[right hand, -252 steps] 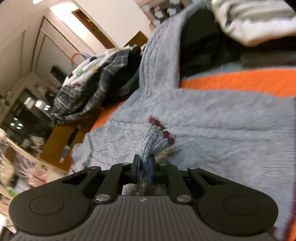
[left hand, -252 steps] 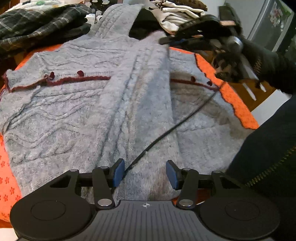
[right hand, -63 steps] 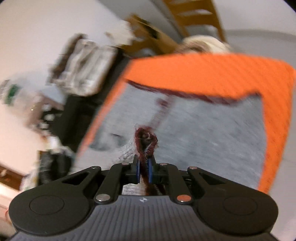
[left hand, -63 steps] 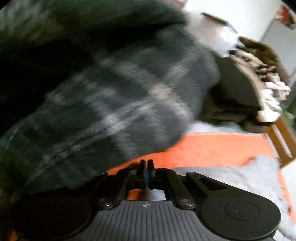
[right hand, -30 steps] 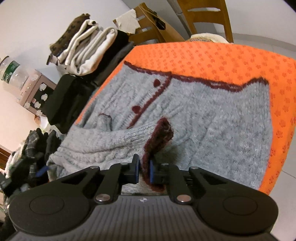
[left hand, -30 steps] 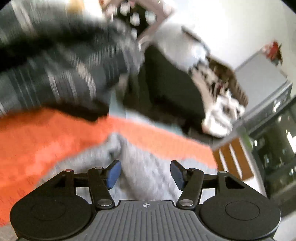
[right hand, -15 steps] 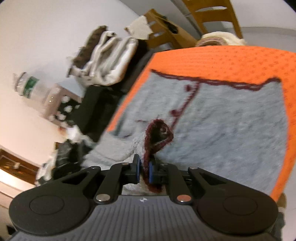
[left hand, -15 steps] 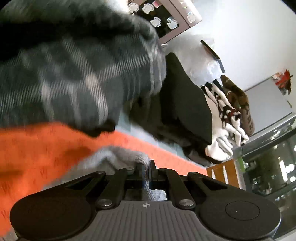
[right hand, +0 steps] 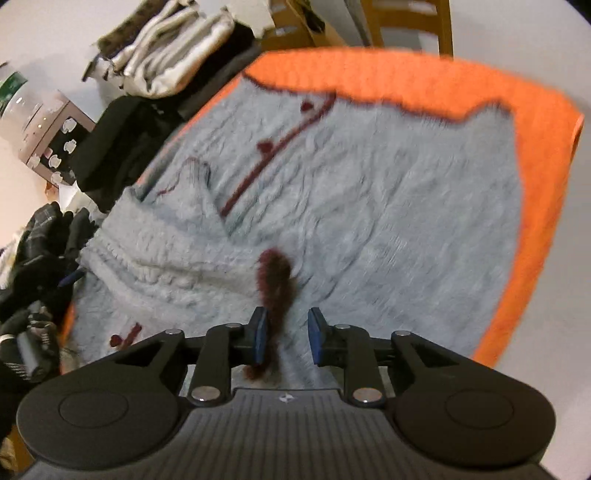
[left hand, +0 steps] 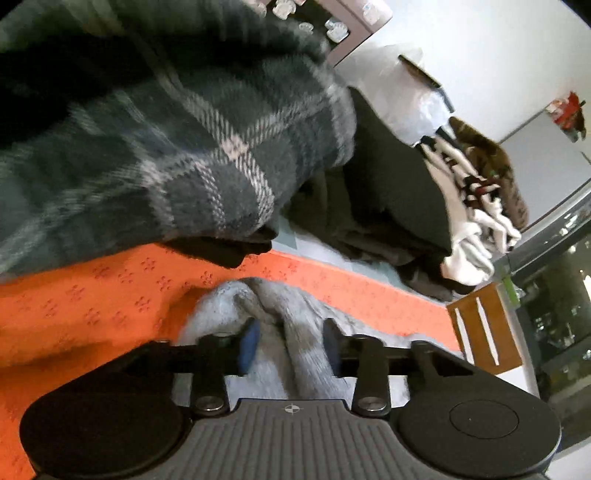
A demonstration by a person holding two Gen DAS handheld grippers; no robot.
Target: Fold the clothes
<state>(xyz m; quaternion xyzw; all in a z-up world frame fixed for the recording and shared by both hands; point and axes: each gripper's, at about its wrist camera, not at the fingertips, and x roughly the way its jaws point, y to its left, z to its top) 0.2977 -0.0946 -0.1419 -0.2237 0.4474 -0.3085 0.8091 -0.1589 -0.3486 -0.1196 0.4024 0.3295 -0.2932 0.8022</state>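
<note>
A grey cable-knit cardigan (right hand: 388,192) with dark red trim and buttons lies spread on an orange flowered cloth (right hand: 535,147). One sleeve lies folded across its body. My right gripper (right hand: 284,336) is open, and the sleeve's dark red cuff (right hand: 275,280) lies between its jaws. In the left wrist view my left gripper (left hand: 288,347) is open over a bunched grey fold of the cardigan (left hand: 280,317) near the cloth's far edge.
A dark plaid garment (left hand: 166,147) hangs close above the left gripper. Black clothes (left hand: 399,199) and a white and brown folded stack (left hand: 480,206) lie behind the orange cloth (left hand: 110,295). A wooden chair (right hand: 410,22) stands beyond the far edge.
Both grippers were shut on the cardigan half a second ago and have opened. The cuff has dropped between the right jaws, and the grey fold rests between the left jaws.
</note>
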